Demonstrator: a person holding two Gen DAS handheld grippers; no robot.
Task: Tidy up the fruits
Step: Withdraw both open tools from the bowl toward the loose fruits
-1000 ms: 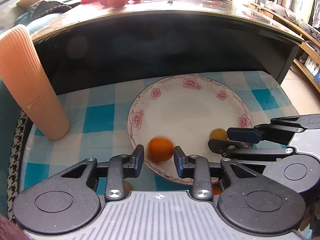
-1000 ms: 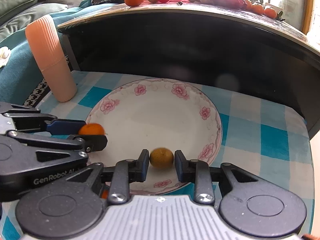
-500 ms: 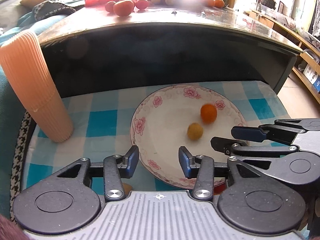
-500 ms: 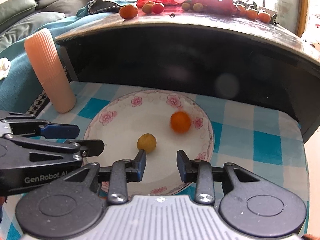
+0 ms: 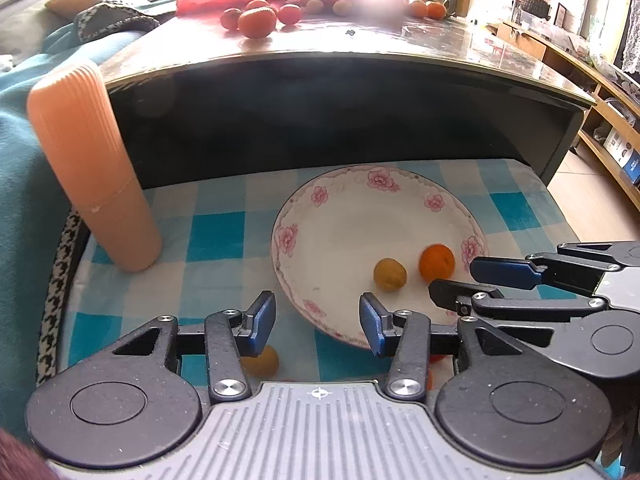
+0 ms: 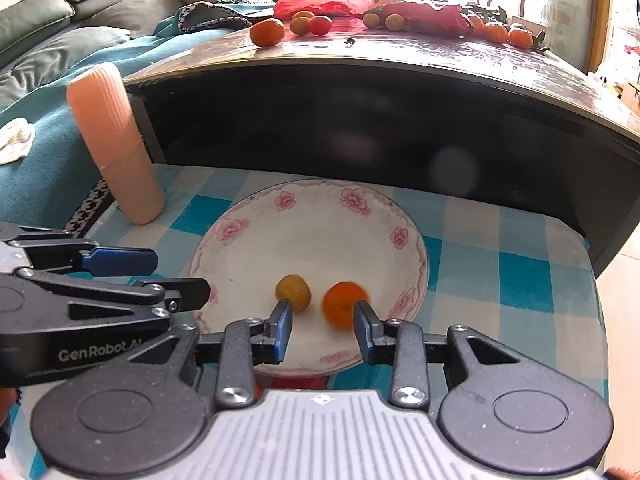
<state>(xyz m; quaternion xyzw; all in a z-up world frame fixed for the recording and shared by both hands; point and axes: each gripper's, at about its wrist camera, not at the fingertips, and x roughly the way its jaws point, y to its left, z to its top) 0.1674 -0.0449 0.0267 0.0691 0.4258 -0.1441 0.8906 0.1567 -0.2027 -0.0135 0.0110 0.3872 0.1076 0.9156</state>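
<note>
fruits sit in the floral plate (image 5: 320,216): a yellow-brown fruit (image 5: 390,274) and an orange fruit (image 5: 436,263) lie side by side, near each other but apart, on the white plate's near right part, and the plate rests on a blue checked cloth (image 5: 216,236). the left gripper (image 5: 318,317) hangs over the plate's near rim with its jaws spread wide and nothing between them. the right gripper (image 6: 322,328) is likewise parted, empty, its blue pads either side of the two fruits in the right wrist view, the orange one blurred there. another yellowish fruit (image 5: 262,361) lies on the cloth just under the left gripper's left finger, and something red, perhaps one more fruit, peeks out below the plate's near edge. a ribbed peach cup (image 5: 94,168) stands upside down at the cloth's left. more fruits (image 5: 257,22) are scattered on the dark table top (image 5: 360,46) behind
</note>
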